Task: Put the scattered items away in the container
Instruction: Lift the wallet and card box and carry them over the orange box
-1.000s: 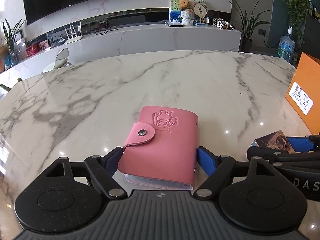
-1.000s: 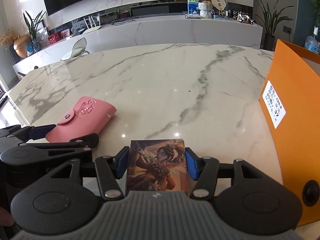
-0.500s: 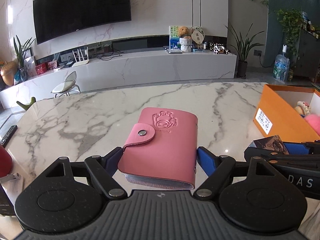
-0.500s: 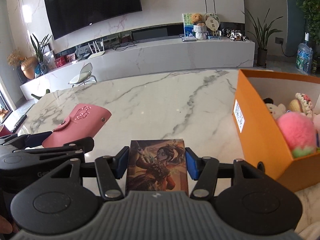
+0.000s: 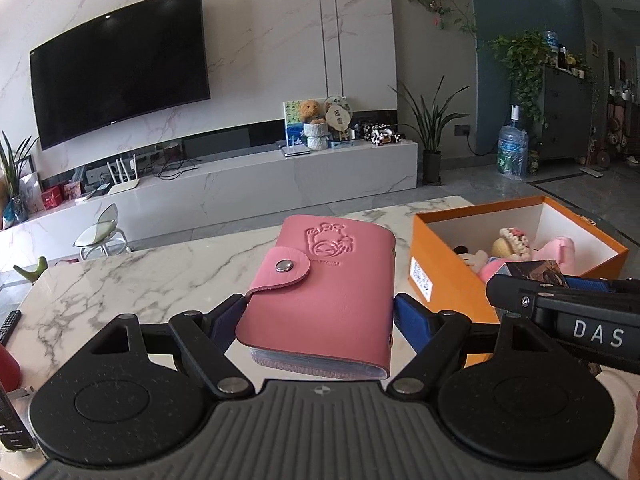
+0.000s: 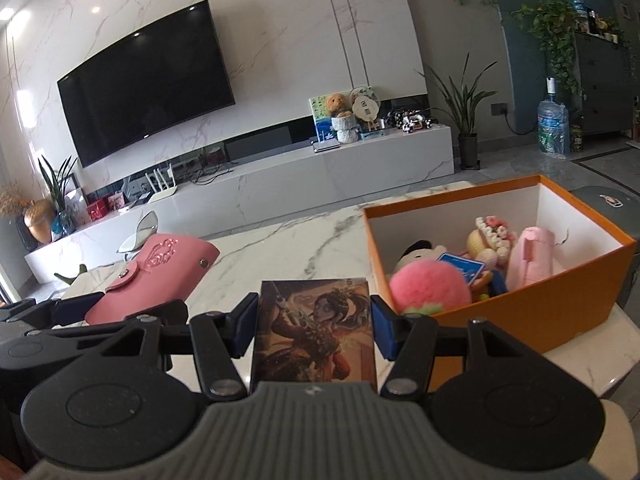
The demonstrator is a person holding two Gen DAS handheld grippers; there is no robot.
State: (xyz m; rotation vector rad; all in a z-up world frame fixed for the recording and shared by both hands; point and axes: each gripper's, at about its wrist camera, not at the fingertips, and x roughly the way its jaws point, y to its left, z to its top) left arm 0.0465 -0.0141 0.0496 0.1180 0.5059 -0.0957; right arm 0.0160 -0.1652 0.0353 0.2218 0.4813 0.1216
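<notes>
My left gripper (image 5: 320, 316) is shut on a pink snap-button card wallet (image 5: 320, 296) and holds it in the air above the marble table (image 5: 120, 292). My right gripper (image 6: 314, 322) is shut on a flat box with fantasy artwork (image 6: 314, 328), also lifted. The open orange box (image 6: 520, 312) stands to the right of both grippers and holds a pink pompom (image 6: 430, 288) and plush toys. It also shows in the left wrist view (image 5: 448, 272). The wallet shows at left in the right wrist view (image 6: 156, 276).
The right gripper's body (image 5: 568, 320) crosses the right side of the left wrist view, in front of the orange box. A remote (image 5: 8, 326) and a red object (image 5: 6, 372) lie at the table's left edge. A TV wall and low cabinet stand beyond the table.
Both grippers have risen well above the table with their items held. The views tilted up, so the inside of the orange box now shows.
</notes>
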